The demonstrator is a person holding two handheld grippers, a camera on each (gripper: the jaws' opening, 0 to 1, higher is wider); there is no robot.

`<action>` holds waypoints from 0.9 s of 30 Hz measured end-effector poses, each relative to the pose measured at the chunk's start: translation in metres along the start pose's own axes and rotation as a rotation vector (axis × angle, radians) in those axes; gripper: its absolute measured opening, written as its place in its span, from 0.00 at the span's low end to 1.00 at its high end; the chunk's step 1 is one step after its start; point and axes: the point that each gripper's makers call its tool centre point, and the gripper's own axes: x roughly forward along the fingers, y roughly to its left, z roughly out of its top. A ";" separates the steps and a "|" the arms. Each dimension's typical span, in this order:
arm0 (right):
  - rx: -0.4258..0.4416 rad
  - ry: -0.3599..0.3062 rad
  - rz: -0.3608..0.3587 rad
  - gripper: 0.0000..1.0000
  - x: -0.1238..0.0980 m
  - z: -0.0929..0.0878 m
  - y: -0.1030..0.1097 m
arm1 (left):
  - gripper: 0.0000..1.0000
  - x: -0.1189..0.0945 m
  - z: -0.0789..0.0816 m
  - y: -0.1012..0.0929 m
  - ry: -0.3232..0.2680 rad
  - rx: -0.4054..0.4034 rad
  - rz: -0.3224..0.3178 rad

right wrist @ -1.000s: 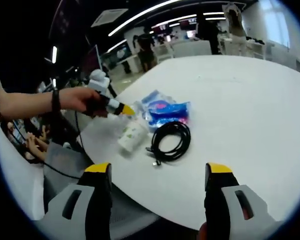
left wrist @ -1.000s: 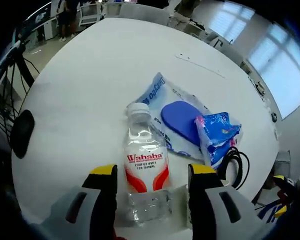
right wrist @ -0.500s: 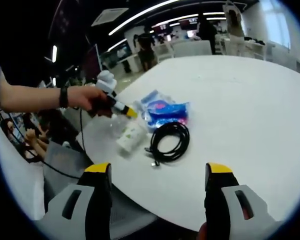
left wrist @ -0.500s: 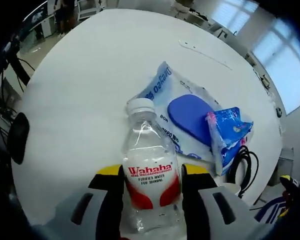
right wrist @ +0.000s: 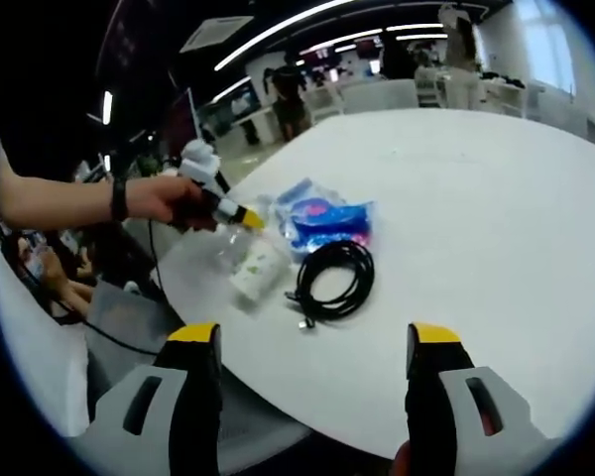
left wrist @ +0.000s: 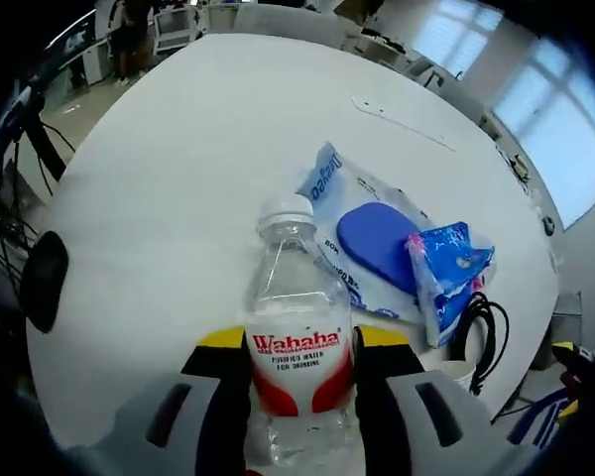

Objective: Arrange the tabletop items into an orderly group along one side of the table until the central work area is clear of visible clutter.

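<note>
A clear Wahaha water bottle [left wrist: 297, 327] with a white cap and red label stands between my left gripper's [left wrist: 299, 342] yellow-tipped jaws, which are shut on its lower body. Beyond it on the white table [left wrist: 178, 159] lie a clear plastic bag holding a blue pad [left wrist: 375, 236], a blue packet [left wrist: 446, 270] and a coiled black cable [left wrist: 481, 327]. The right gripper view shows the same bottle [right wrist: 256, 268], the left gripper [right wrist: 218, 203] in a person's hand, the cable [right wrist: 333, 278] and the blue packets [right wrist: 327, 220]. My right gripper [right wrist: 312, 347] hangs open over the near table edge, holding nothing.
A black oval object [left wrist: 42, 281] sits past the table's left edge. Chairs, desks and people stand at the far end of the room [right wrist: 377, 69]. The table's wide surface [right wrist: 476, 198] stretches to the right of the grouped items.
My left gripper's jaws, open on either side of the bottle a second ago, have shut on it. The right gripper has stayed still and open.
</note>
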 end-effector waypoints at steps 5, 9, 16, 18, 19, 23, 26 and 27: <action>-0.003 0.001 0.012 0.75 0.005 0.002 0.004 | 0.39 -0.008 0.000 0.001 -0.035 0.014 -0.005; -0.008 -0.002 0.021 0.75 0.009 0.005 0.006 | 0.39 -0.014 0.000 0.002 -0.064 0.032 -0.003; -0.015 0.003 0.032 0.75 0.014 0.006 0.010 | 0.39 -0.023 -0.003 0.006 -0.101 0.053 0.009; -0.017 0.005 0.036 0.75 0.015 0.006 0.011 | 0.39 -0.026 -0.004 0.006 -0.106 0.061 0.008; -0.018 0.007 0.038 0.75 0.016 0.006 0.011 | 0.39 -0.028 -0.004 0.006 -0.108 0.063 0.007; -0.022 0.006 0.042 0.75 0.018 0.007 0.013 | 0.39 -0.035 -0.005 0.009 -0.132 0.065 0.013; -0.022 0.004 0.043 0.75 0.019 0.008 0.014 | 0.39 -0.040 -0.005 0.011 -0.159 0.061 0.014; -0.023 0.005 0.045 0.75 0.019 0.007 0.015 | 0.39 -0.041 -0.005 0.012 -0.171 0.057 0.011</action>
